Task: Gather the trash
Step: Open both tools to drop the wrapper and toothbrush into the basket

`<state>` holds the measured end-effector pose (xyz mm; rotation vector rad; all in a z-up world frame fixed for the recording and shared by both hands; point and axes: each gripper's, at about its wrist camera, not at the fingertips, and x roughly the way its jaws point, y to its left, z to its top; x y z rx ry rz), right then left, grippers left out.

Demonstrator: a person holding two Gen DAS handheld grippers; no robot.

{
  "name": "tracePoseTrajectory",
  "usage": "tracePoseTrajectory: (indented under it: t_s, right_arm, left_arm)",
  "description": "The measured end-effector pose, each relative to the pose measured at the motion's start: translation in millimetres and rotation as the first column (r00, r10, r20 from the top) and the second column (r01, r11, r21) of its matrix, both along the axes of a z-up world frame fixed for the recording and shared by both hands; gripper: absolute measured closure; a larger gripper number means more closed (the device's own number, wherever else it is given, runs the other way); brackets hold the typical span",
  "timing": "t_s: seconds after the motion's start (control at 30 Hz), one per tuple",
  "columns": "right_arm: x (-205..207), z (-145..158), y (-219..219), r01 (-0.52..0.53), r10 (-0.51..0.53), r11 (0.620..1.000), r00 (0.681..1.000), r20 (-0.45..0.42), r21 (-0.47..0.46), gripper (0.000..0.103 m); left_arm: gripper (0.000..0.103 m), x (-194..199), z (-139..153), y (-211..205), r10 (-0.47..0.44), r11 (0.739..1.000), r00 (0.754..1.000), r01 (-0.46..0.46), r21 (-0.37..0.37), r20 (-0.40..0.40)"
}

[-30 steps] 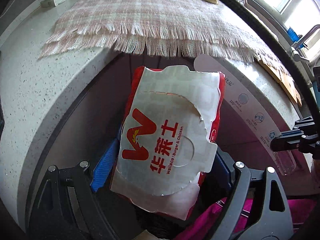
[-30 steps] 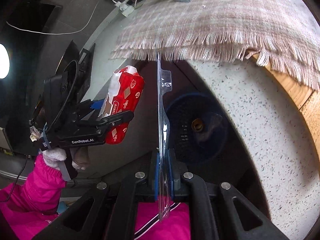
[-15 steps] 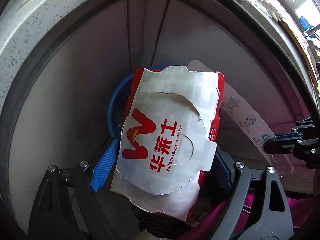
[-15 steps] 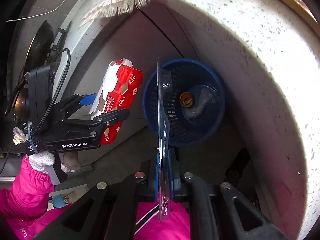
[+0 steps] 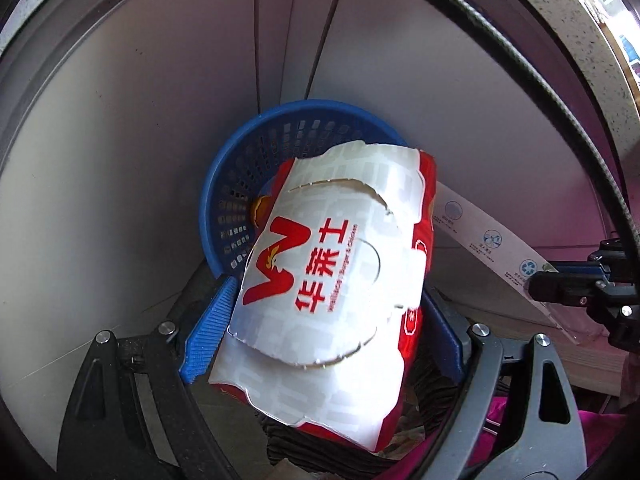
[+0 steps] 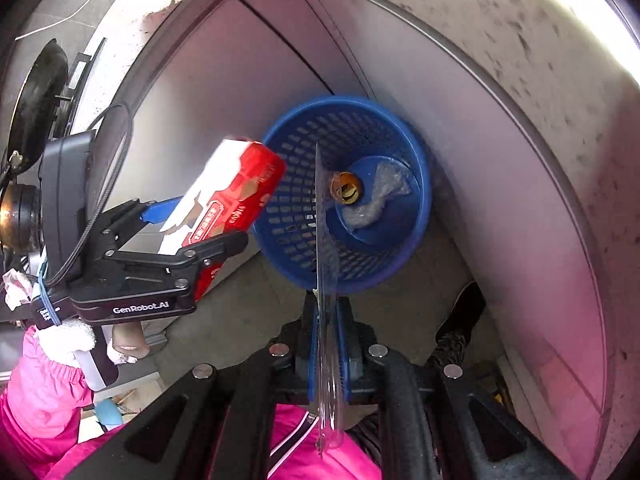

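Note:
A red and white burger box sits between the blue pads of my left gripper, which is shut on it. The box hangs tilted over the near rim of a blue mesh waste basket. My right gripper is shut on a flat clear plastic package, seen edge-on and reaching over the basket's near rim. In the basket lie a round brown item and crumpled clear wrap. The left gripper with the box is just left of the basket. The right gripper shows at the right with the package's white card.
Grey cabinet panels stand behind the basket, under a speckled stone counter edge. A person's pink sleeve and pink clothing lie below the grippers. A dark shoe rests on the floor right of the basket.
Both grippers have sunk from tabletop height to the basket and tipped further down. The checked cloth and counter top have left view. The basket now looms large. Both grips are unchanged.

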<state>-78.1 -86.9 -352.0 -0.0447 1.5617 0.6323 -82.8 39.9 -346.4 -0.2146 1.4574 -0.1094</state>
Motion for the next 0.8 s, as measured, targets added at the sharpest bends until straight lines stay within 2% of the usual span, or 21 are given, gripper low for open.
tracePoseTrajectory:
  t_s: [0.13, 0.27, 0.3, 0.37, 0.8]
  right_arm:
    - [-2.7, 4.0, -3.9, -0.022, 0.022, 1.0, 1.0, 0.02, -0.003, 0.096]
    - [-7.9, 13.6, -6.7, -0.039, 0.039, 0.999, 0.998, 0.041, -0.004, 0.089]
    - [-7.8, 15.3, -5.2, -0.044, 0.044, 0.999, 0.998, 0.054, -0.006, 0.08]
    - [-6.8, 19.0, -3.4, -0.055, 0.057, 0.998, 0.995, 0.079, -0.017, 0.069]
    - [-1.3, 33.9, -2.9, -0.069, 0.071, 0.997, 0.992, 0.108, -0.017, 0.069]
  left_arm:
    - [0.014, -2.9, -1.7, 5.0, 0.014, 1.0, 1.0, -0.014, -0.01, 0.005]
    - [0.014, -1.5, 0.8, 8.4, 0.026, 1.0, 1.0, -0.025, -0.014, 0.012]
    - [0.014, -1.6, 0.7, 8.1, 0.027, 1.0, 1.0, -0.027, -0.011, 0.012]
    - [0.014, 0.4, 1.4, 9.9, 0.032, 0.999, 0.999, -0.032, -0.01, 0.012]
    - [0.014, 4.0, 14.0, 13.9, 0.041, 0.999, 0.999, -0.041, 0.0, 0.032]
